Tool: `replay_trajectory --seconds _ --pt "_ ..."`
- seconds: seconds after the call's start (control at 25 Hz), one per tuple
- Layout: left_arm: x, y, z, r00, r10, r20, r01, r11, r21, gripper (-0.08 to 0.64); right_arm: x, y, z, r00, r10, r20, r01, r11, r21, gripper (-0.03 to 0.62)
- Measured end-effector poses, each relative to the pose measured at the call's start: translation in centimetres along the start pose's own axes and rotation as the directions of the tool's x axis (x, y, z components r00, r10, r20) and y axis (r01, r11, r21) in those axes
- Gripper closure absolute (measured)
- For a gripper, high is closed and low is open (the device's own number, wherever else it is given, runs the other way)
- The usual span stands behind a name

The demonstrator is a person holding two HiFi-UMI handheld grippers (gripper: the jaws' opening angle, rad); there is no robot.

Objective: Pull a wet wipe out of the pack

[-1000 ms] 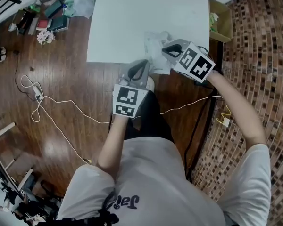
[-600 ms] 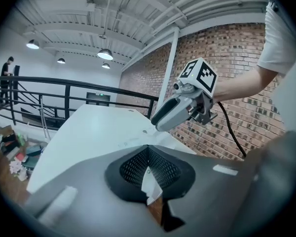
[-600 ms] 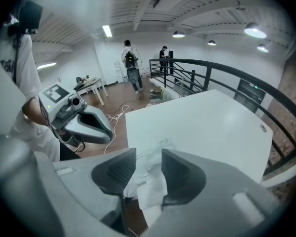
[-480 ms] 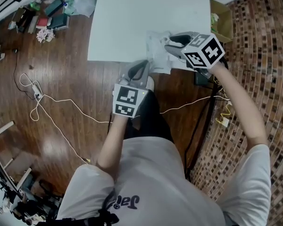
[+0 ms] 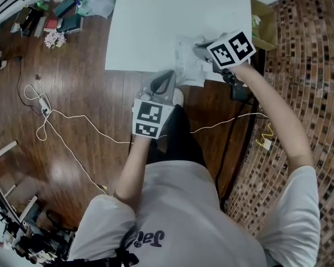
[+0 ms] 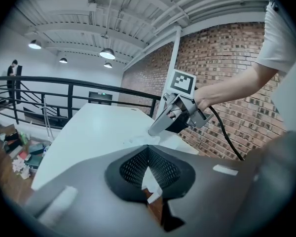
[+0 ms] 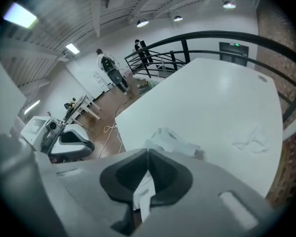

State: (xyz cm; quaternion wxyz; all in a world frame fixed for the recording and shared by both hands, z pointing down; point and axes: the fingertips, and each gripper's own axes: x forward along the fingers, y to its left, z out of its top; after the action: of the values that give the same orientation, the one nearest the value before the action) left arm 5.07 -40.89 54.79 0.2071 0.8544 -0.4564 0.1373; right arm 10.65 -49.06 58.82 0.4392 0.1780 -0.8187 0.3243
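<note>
The crumpled white wet-wipe pack [image 5: 188, 65] lies at the near edge of the white table [image 5: 156, 21]. My left gripper [image 5: 170, 74] reaches it from the near side and is shut on a white edge of the pack [image 6: 150, 179]. My right gripper [image 5: 197, 48] comes in from the right, tilted down over the pack's far end. Its jaws have just been closing and now pinch a white strip of wipe [image 7: 144, 191]. In the right gripper view the pack [image 7: 170, 142] shows just beyond the right gripper [image 7: 148, 152]. The left gripper view shows the right gripper [image 6: 153, 130] touching down on the pack.
A crumpled translucent piece [image 7: 249, 137] lies on the table past the pack. An open cardboard box [image 5: 261, 21] stands at the table's right. Books and bags [image 5: 61, 21] and a white cable [image 5: 72, 121] lie on the wooden floor at left. A black railing [image 6: 69, 100] runs behind the table.
The right gripper has rolled and shifted up and right in the head view, dipping onto the pack's far end. The left gripper and the pack have stayed put.
</note>
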Motion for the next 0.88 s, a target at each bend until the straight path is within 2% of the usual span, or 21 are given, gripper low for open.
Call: replay_trajectory --seconds 0.24,0.44,0.64,0.88 --pt "-0.4 0.2 0.1 1.0 0.003 0.009 -0.003 1.0 -0.002 0.545 -1.8 1.6 0.9 0.999 -0.028 0.016 0.03 0.988 -0.149 0.597" --pt "-0.4 -0.5 0.6 1.0 -0.012 0.018 0.012 1.0 0.001 0.544 -3.3 3.3 1.8 0.998 -0.033 0.044 0.043 0.966 -0.256 0.598" --pt "-0.4 -1.1 1.4 0.999 -0.031 0.029 0.031 0.999 0.015 0.545 -5.3 3.1 2.0 0.994 -0.072 0.077 0.09 0.964 -0.25 0.6" --pt "-0.8 -1.1 2.0 0.999 -0.034 0.032 0.034 0.999 0.008 0.545 -8.2 3.4 4.6 0.986 -0.106 0.13 0.138 0.953 -0.269 0.6"
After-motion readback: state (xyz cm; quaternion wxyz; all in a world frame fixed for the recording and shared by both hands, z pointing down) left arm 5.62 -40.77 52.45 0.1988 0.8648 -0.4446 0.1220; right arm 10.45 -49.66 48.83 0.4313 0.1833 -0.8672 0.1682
